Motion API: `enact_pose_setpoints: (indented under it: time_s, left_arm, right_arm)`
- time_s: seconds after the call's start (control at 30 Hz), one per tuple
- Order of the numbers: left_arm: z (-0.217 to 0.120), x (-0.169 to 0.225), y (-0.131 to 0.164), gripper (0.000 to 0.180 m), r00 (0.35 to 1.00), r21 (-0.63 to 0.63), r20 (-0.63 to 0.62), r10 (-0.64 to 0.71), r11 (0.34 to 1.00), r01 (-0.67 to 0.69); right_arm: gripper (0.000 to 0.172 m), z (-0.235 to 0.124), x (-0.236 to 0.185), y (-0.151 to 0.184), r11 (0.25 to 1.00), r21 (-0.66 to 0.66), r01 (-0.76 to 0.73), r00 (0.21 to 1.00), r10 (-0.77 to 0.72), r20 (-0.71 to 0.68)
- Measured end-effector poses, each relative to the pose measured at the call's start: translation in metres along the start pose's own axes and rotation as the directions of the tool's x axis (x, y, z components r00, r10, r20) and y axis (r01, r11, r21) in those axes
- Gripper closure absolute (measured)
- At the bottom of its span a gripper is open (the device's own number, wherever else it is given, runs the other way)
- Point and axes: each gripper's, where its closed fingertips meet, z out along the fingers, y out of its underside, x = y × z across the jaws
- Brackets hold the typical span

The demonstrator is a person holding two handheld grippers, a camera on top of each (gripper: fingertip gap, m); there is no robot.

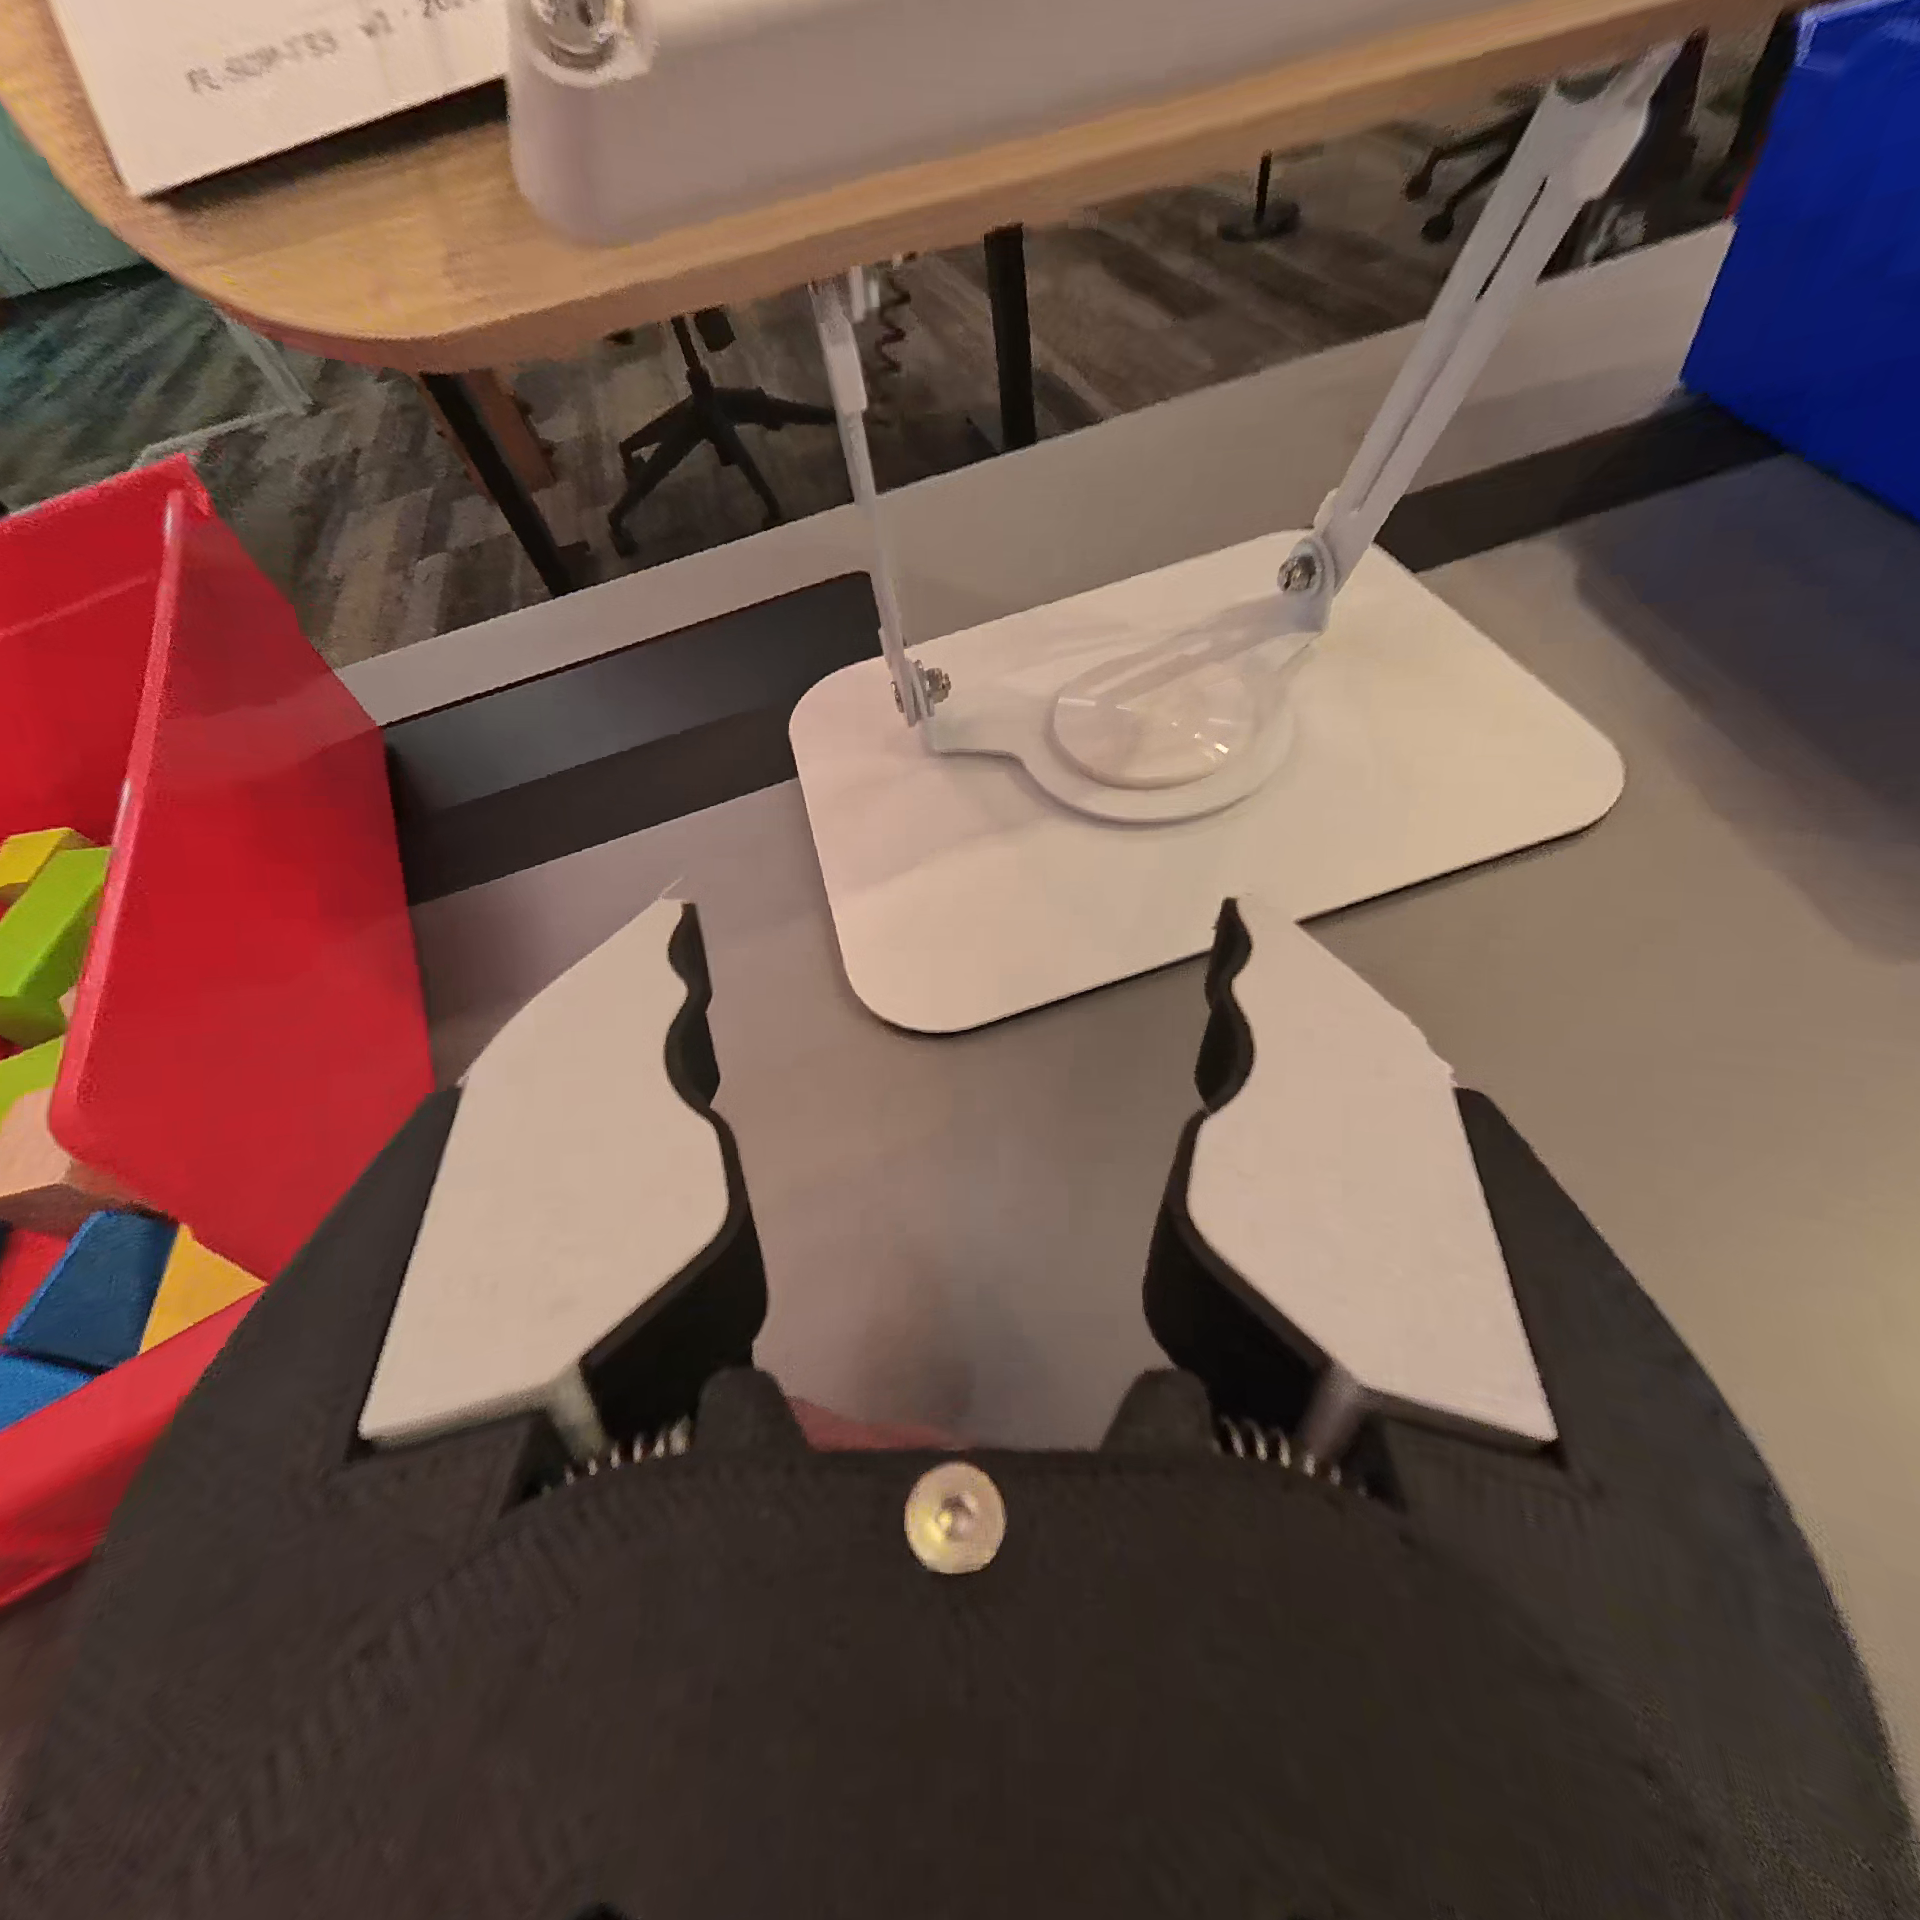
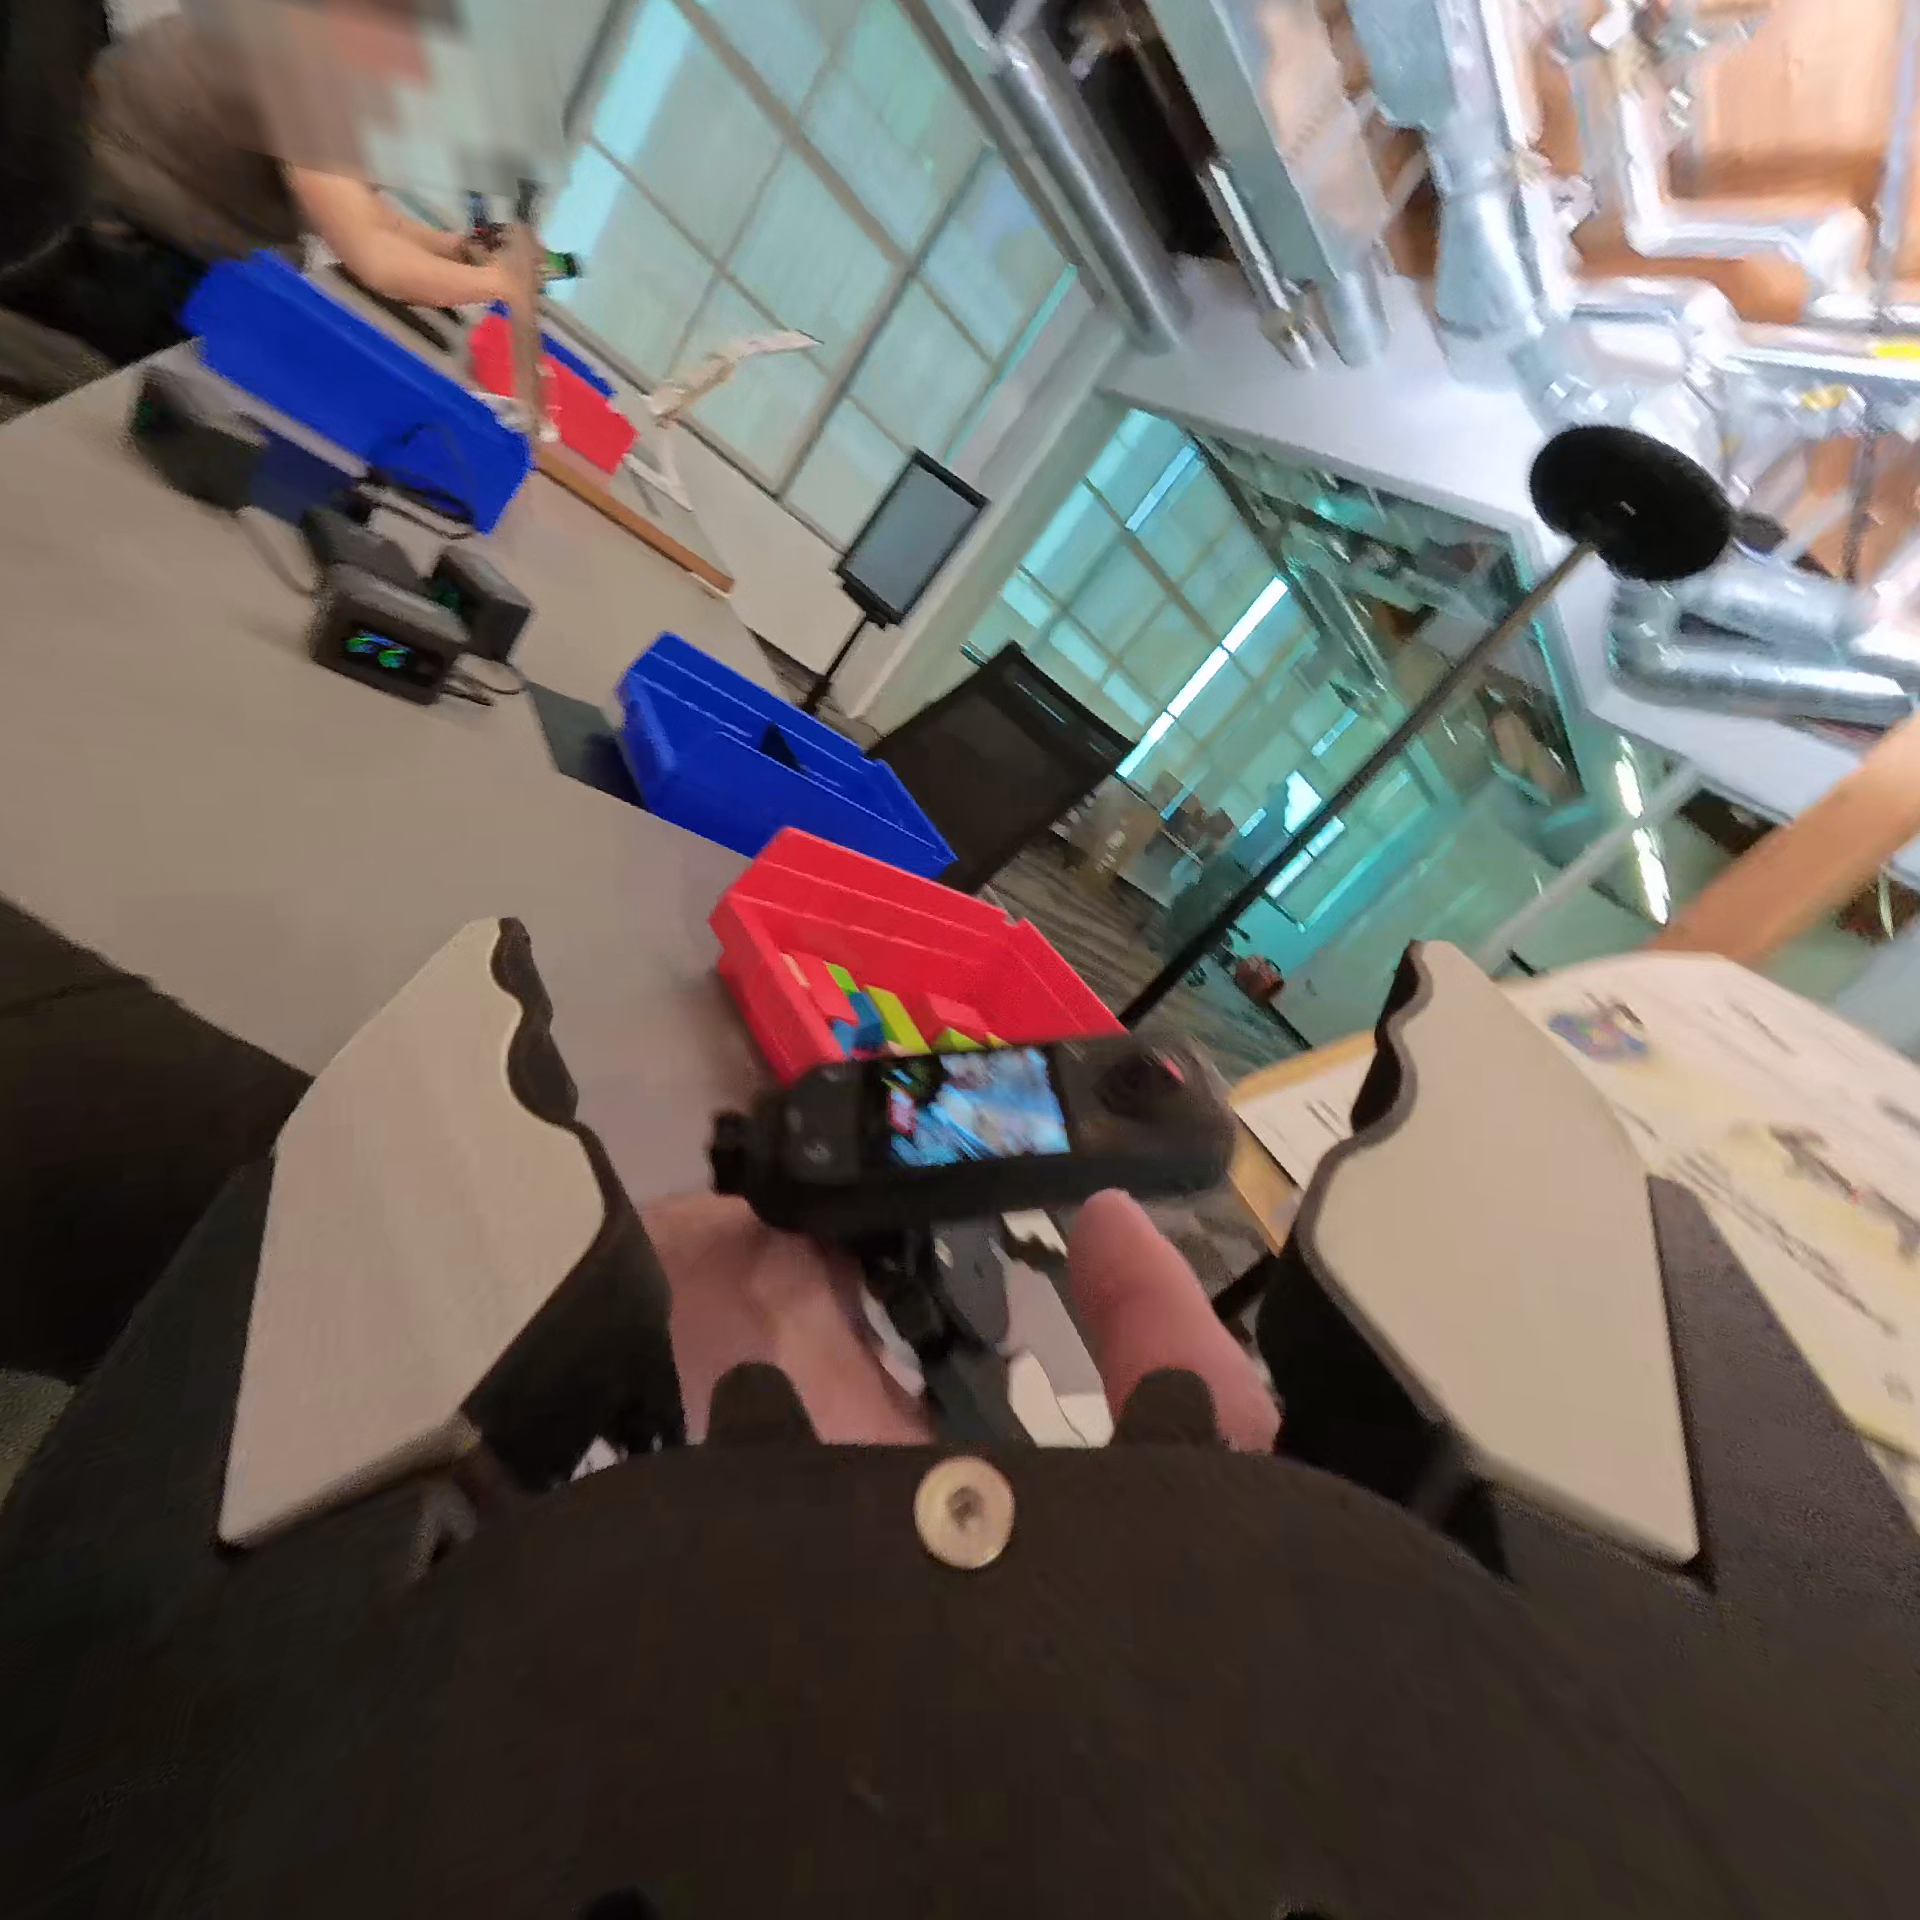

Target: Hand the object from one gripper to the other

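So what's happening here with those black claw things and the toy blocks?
A person holds a hand-held gripper in each hand. Both the left hand-held gripper and the right hand-held gripper are open and hold nothing. Coloured blocks sit in a red bin on the grey table; no handover has begun.

— What can be made out of the objects to be handed over?

— Painted wooden blocks are seen heaped loosely in a red bin, which stands on the grey table.

— Which colours are shown?

— A lime-green block is tilted on top of the heap. Below it a plain wood-coloured block is seen, and lower still a blue block with a yellow wedge just beside it. From the right wrist view, green, blue and red pieces are glimpsed inside the same bin.

— Is any block lifted?

— None; all are lying within the bin's walls.
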Motion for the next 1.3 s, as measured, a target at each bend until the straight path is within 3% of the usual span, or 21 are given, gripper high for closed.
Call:
enact_pose_setpoints:
  time_s: [0.13,0.5,0.7,0.97,1.03,1.1,1.2,1.3]
  left_arm:
    - [0.001,0.004,0.004,0.088,0.995,-0.044,0.03,0.098,0.994,-0.097]
    - [0.005,0.012,0.009,0.084,0.989,-0.089,0.024,0.143,0.986,-0.14]
    - [0.005,0.01,0.007,0.083,0.994,-0.074,0.014,0.108,0.992,-0.106]
    - [0.003,0.004,0.003,0.081,0.999,-0.042,-0.003,0.032,0.999,-0.032]
    - [-0.001,0.002,-0.008,0.08,0.999,0.024,-0.039,-0.034,0.999,0.035]
    - [-0.019,-0.005,-0.036,0.078,0.979,0.175,-0.106,-0.174,0.966,0.19]
    - [-0.075,-0.024,-0.092,0.081,0.959,0.496,-0.176,-0.22,0.822,0.28]
    - [-0.13,-0.013,-0.129,0.075,0.974,0.691,-0.192,-0.12,0.688,0.221]
  right_arm:
    - [0.026,0.015,-0.031,0.003,0.998,-0.038,0.052,0.996,-0.049,0.081]
    - [0.026,0.025,-0.039,0.036,0.985,-0.162,0.066,0.992,-0.048,0.114]
    - [0.029,0.003,-0.004,0.005,0.997,-0.059,0.049,0.998,-0.051,-0.023]
    - [0.035,-0.034,0.072,0.059,0.981,-0.101,-0.166,0.953,0.133,-0.272]
    - [0.041,-0.051,0.097,0.096,0.953,-0.183,-0.243,0.907,0.157,-0.391]
    - [0.044,-0.07,0.116,0.143,0.895,-0.296,-0.335,0.858,0.159,-0.489]
    - [0.043,-0.1,0.126,0.209,0.759,-0.486,-0.433,0.811,0.092,-0.578]
    - [0.047,-0.111,0.123,0.236,0.683,-0.57,-0.457,0.807,0.05,-0.588]
